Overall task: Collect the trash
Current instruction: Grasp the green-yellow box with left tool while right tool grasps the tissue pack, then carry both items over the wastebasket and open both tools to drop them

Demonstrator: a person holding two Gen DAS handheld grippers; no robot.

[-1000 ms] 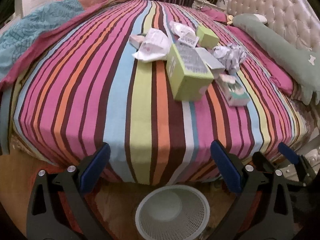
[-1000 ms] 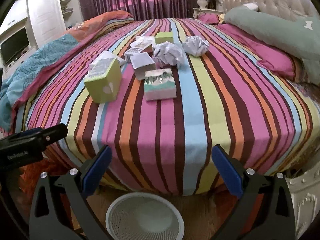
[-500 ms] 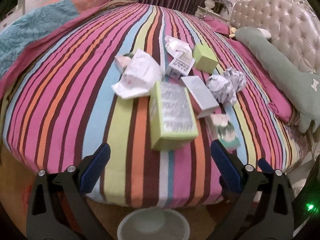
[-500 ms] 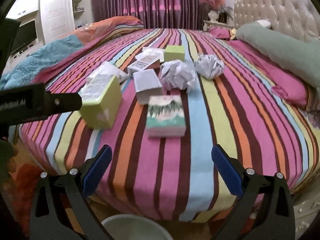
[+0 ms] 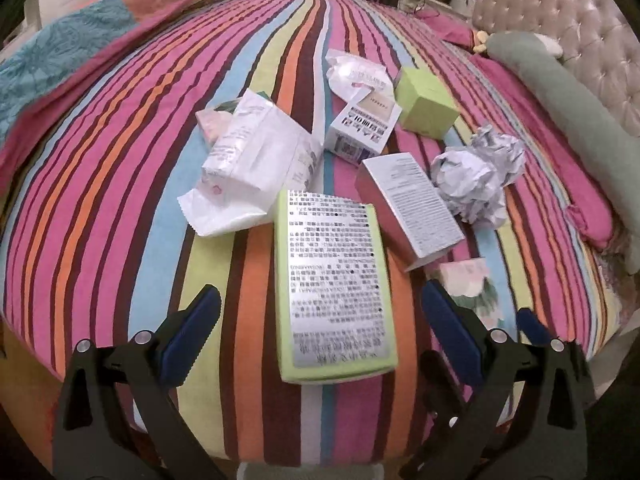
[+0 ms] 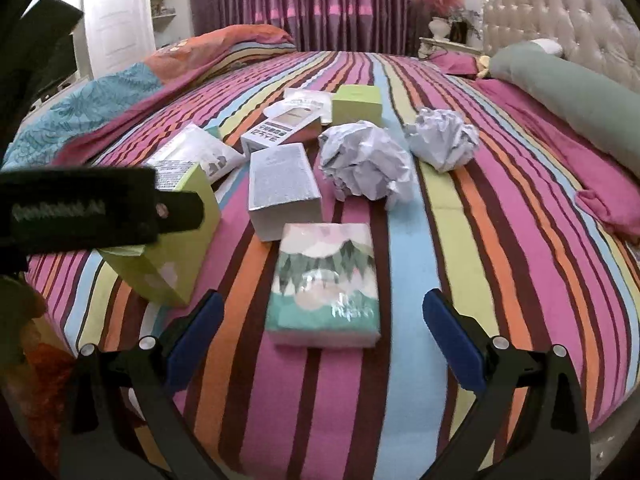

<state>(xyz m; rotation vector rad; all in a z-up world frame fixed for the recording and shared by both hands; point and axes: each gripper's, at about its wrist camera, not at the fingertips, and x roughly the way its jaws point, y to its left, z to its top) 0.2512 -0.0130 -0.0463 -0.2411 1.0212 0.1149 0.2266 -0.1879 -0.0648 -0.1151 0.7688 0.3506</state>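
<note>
Trash lies on the striped bed point(image 5: 100, 184). In the left wrist view my left gripper point(image 5: 320, 328) is open, its jaws either side of a tall green box point(image 5: 334, 280). Beyond it lie a white plastic bag point(image 5: 256, 164), a silver box point(image 5: 412, 204), a white barcode box point(image 5: 362, 124), a small green box point(image 5: 426, 104) and crumpled paper point(image 5: 476, 180). In the right wrist view my right gripper point(image 6: 322, 328) is open just before a tissue pack point(image 6: 326, 284). The green box point(image 6: 172, 248), silver box point(image 6: 282, 190) and two paper balls point(image 6: 364, 164) show there too.
A rumpled blue and orange quilt point(image 6: 100, 100) lies at the bed's left. A green bolster point(image 6: 568, 96) and tufted headboard point(image 6: 560, 20) are at the right. The rim of a white basket point(image 5: 310, 472) shows at the bottom edge below the bed's front edge. My left gripper's body point(image 6: 92, 208) crosses the right wrist view.
Both grippers have moved forward and up over the bed toward the trash. The white basket has dropped almost out of both views. Both stay open.
</note>
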